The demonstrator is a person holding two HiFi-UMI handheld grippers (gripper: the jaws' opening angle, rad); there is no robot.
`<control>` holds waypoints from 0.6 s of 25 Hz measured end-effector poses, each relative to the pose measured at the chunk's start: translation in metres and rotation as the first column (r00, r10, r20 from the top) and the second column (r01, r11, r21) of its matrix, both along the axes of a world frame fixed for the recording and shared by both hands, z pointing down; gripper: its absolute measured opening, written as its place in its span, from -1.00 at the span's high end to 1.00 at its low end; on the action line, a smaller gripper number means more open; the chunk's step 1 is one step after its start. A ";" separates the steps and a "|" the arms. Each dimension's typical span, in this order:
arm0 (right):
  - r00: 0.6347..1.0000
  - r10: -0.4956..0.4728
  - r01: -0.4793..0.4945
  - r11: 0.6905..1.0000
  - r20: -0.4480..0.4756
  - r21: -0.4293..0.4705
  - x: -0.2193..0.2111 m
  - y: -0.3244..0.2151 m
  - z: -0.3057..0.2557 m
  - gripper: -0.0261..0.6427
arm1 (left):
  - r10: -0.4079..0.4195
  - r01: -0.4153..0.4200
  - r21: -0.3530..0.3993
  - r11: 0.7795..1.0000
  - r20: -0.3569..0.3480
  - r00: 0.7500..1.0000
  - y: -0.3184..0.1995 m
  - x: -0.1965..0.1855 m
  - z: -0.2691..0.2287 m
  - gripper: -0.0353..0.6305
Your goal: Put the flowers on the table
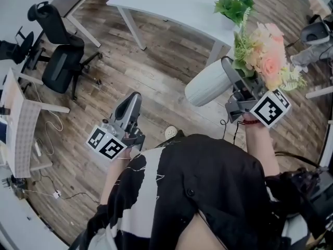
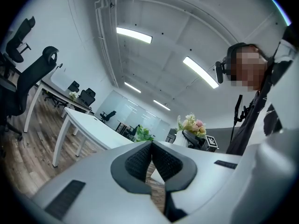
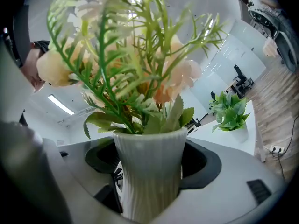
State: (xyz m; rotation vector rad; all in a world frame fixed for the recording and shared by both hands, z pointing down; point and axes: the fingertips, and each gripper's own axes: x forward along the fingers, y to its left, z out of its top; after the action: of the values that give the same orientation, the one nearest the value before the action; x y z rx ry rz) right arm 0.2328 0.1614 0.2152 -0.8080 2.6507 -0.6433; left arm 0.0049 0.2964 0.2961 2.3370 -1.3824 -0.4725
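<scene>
Vase (image 1: pixel 207 86) of pink flowers (image 1: pixel 266 53) clamped in the right tool (image 3: pixel 149 164) — held tilted in the air, near the white desk (image 1: pixel 177 7). Left tool (image 2: pixel 152 158) — jaws pressed together, nothing between them, above the wood floor (image 1: pixel 156 72).

Head view looks down; every view shows the plant (image 1: pixel 234 1) (image 2: pixel 142 134) (image 3: pixel 229 111).

Office chair (image 1: pixel 61 66) on wood floor (image 1: pixel 156 72); potted plant (image 1: pixel 234 1).
</scene>
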 end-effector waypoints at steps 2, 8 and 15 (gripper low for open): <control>1.000 0.002 -0.002 1.000 0.019 -0.002 -0.015 -0.004 0.000 -0.18 | -0.005 0.005 -0.022 1.000 0.014 1.000 -0.006 -0.017 0.005 0.85; 1.000 0.015 -0.015 1.000 0.015 -0.011 -0.049 -0.016 0.009 -0.18 | 0.000 0.001 -0.056 0.998 0.013 1.000 -0.026 -0.054 0.017 0.85; 1.000 0.014 -0.014 1.000 -0.022 -0.009 -0.070 -0.022 0.013 -0.18 | -0.001 -0.002 -0.076 0.997 -0.043 0.999 -0.044 -0.069 0.026 0.85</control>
State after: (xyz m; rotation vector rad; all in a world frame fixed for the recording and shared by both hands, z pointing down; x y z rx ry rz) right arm 0.1630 0.1392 0.2281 -0.8399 2.6609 -0.6466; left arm -0.0638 0.2527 0.3224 2.2531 -1.3564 -0.4589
